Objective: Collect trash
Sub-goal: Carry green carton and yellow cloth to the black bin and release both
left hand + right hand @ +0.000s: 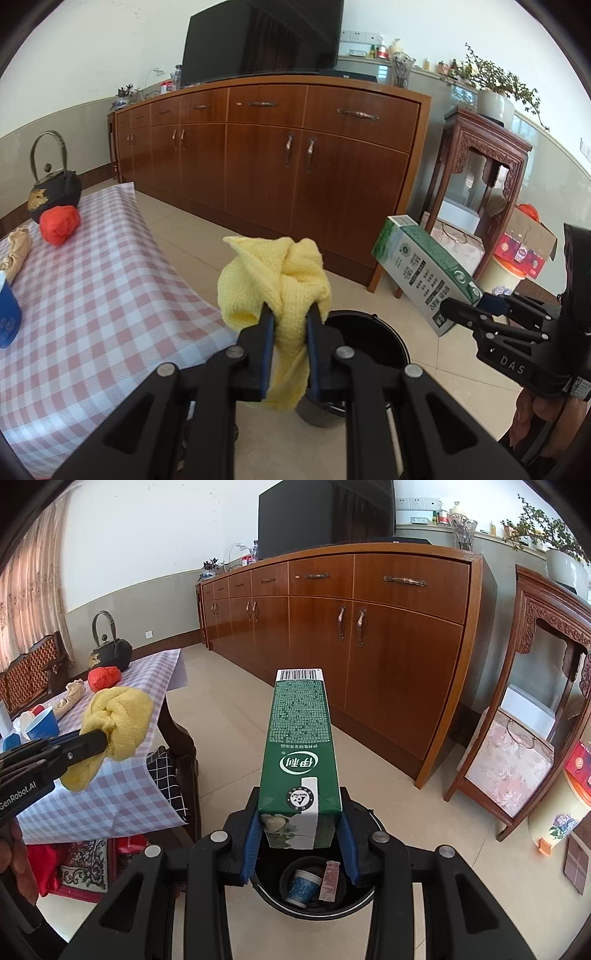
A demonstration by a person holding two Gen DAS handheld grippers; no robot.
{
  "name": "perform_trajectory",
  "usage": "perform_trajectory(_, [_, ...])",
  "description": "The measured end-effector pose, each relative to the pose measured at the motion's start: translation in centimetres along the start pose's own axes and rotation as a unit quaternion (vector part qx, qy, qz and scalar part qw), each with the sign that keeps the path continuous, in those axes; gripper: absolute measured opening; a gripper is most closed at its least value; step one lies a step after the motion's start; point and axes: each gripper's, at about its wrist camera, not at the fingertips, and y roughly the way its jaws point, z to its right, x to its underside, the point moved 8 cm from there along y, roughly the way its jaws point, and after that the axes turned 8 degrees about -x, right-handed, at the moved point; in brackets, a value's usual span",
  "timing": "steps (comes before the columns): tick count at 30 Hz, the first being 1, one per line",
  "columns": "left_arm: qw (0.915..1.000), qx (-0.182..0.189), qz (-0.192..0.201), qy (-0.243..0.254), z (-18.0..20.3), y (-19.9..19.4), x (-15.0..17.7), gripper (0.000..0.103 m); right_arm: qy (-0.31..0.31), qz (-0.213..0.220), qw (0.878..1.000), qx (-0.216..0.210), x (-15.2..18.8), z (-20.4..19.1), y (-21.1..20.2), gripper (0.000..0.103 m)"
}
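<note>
My left gripper [290, 325] is shut on a crumpled yellow cloth [273, 280], held in the air beside the table edge and above the near rim of a black trash bin [373, 347] on the floor. My right gripper [300, 829] is shut on a green milk carton [300, 746], held directly over the bin [364, 897]. Inside the bin lie a blue-and-white paper cup [303, 884] and a pink wrapper [330, 880]. The carton [424, 277] and right gripper [463, 306] show at the right of the left wrist view; the cloth [118, 720] shows at the left of the right wrist view.
A table with a pink checked cloth [85, 295] holds a red crumpled ball [59, 223], a black teapot [55, 190], a brown paper wad [16, 251] and blue cups [42, 723]. A long wooden sideboard [288, 158] stands behind. A carved side stand [532, 701] with boxes is right.
</note>
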Motion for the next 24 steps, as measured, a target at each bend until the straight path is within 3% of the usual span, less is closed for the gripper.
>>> perform_trajectory(16, [0.9962, 0.043, -0.069, 0.03, 4.8, 5.5, 4.1, 0.017, 0.019, -0.069, 0.997, 0.016, 5.0, 4.5, 3.0, 0.039])
perform_trajectory(24, [0.9916, 0.057, -0.109, 0.041, 6.7, 9.2, 6.2, 0.018, 0.001, -0.132, 0.991, 0.012, 8.4, 5.5, 7.8, 0.04])
